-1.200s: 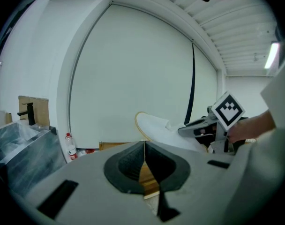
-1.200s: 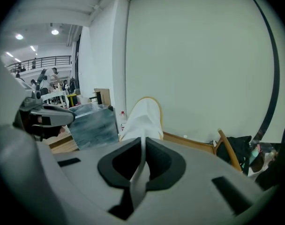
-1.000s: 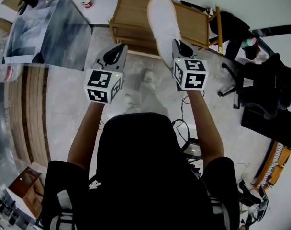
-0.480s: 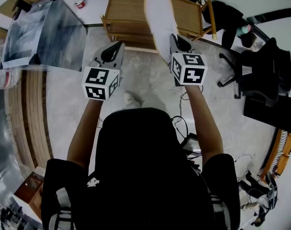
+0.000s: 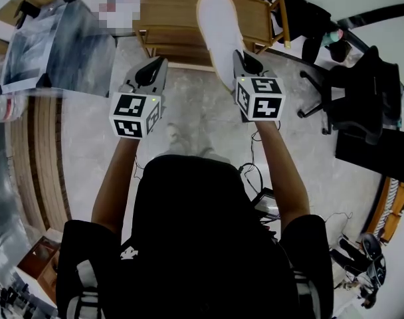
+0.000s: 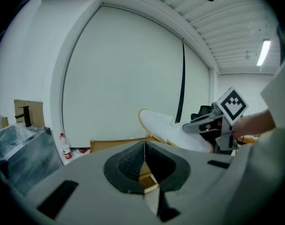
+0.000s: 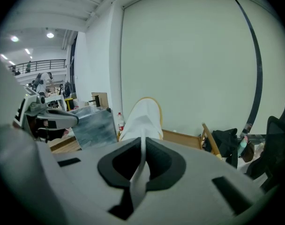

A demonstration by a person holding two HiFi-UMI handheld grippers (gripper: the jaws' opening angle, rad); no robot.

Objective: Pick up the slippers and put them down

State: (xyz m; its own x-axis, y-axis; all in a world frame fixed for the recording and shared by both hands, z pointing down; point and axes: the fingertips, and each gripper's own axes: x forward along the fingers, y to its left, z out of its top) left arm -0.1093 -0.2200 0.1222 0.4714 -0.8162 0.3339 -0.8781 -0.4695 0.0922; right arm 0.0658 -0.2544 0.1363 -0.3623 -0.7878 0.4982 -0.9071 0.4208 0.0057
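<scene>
A white slipper (image 5: 218,30) with a tan sole edge sticks out forward from my right gripper (image 5: 238,60), which is shut on its thin edge. In the right gripper view the slipper (image 7: 142,118) rises from between the pads. It hangs in the air over the wooden rack (image 5: 175,18). My left gripper (image 5: 151,70) is held beside it on the left, shut with nothing between its jaws. The left gripper view shows the slipper (image 6: 173,131) and the right gripper (image 6: 188,127) off to the right. No second slipper is in view.
The low wooden rack (image 6: 115,145) stands against the wall ahead. At the left is a dark grey table (image 5: 69,42); black office chairs (image 5: 361,105) are at the right. Cables (image 5: 255,178) lie on the floor by the person's feet.
Both grippers have moved a little forward toward the wooden rack, the right one carrying the slipper along. Neither gripper's jaws have changed.
</scene>
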